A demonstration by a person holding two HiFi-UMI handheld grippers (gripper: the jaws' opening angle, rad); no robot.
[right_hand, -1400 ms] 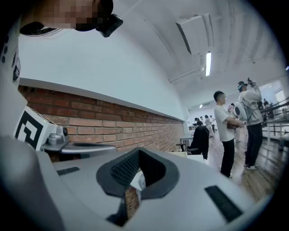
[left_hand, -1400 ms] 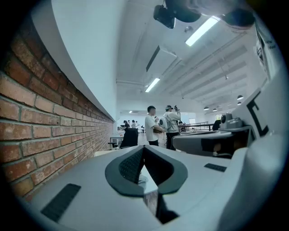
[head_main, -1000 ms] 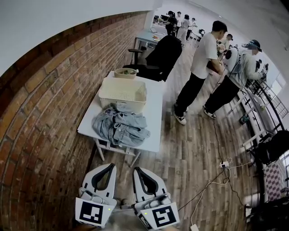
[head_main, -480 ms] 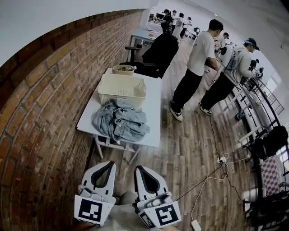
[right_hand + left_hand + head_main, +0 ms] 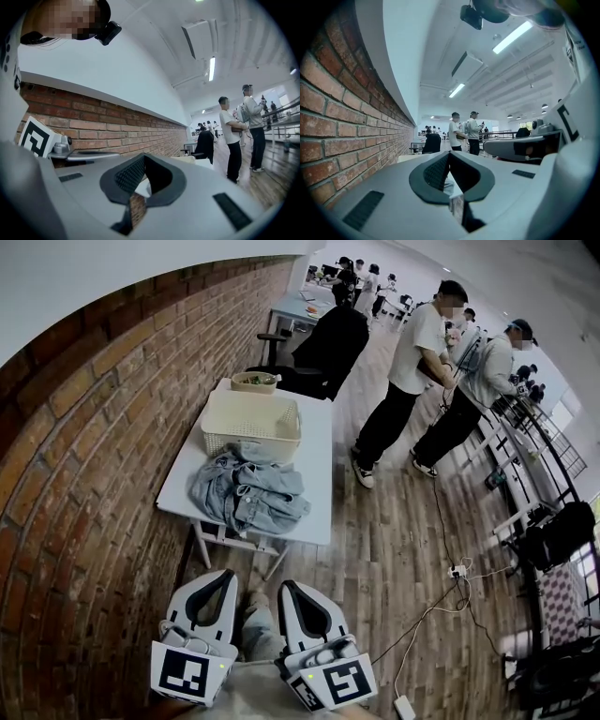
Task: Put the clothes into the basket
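A heap of blue denim clothes (image 5: 248,495) lies on the near half of a white table (image 5: 319,486). Behind it on the same table stands a cream plastic basket (image 5: 252,424). My left gripper (image 5: 227,575) and right gripper (image 5: 284,588) hang side by side at the bottom of the head view, well short of the table, both shut with nothing between the jaws. In the left gripper view the left gripper (image 5: 449,153) has its tips touching. In the right gripper view the right gripper (image 5: 143,157) points level along the brick wall.
A brick wall (image 5: 84,484) runs along the left. A small bowl (image 5: 254,382) sits at the table's far end, with a black office chair (image 5: 323,351) beyond. Two people (image 5: 408,381) stand on the wooden floor to the right. Cables and a power strip (image 5: 457,572) lie on the floor.
The table, basket and clothes have slid slightly up and left in the head view. Both grippers keep their places and stay shut.
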